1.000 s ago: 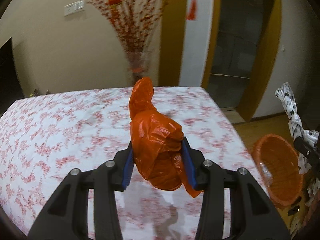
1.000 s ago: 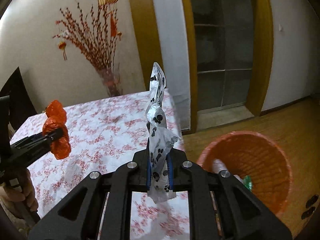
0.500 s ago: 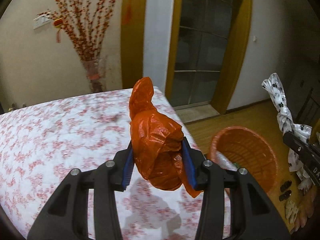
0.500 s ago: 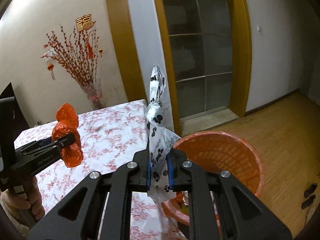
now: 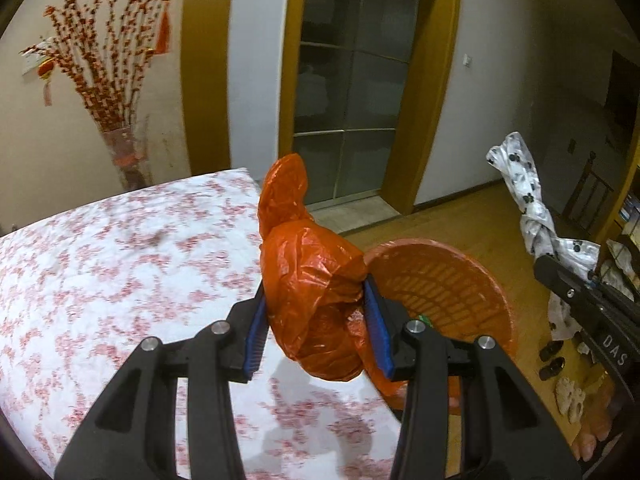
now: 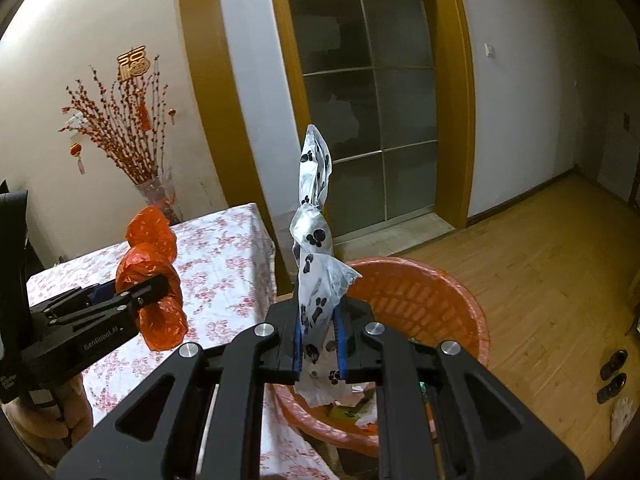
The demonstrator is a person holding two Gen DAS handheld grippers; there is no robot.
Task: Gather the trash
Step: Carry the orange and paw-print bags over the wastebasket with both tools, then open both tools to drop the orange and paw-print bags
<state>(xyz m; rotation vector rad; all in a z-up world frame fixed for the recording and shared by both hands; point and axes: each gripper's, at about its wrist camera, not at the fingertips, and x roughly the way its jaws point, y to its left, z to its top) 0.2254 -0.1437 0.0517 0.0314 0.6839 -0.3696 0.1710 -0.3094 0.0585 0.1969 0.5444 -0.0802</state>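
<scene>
My left tongs (image 5: 318, 330) pinch a crumpled orange plastic bag (image 5: 312, 280) above the floral-clothed surface (image 5: 120, 264) edge, while my right tongs (image 6: 318, 334) pinch a twisted white paw-print plastic bag (image 6: 314, 248) over the orange woven plastic basket (image 6: 420, 292) on the floor.

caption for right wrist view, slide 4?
Right gripper holds paw-print bag above orange basket; left gripper holds orange bag.

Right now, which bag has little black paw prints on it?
The white bag in the right claw, over the orange bin. The left claw's bag is plain orange.
</scene>
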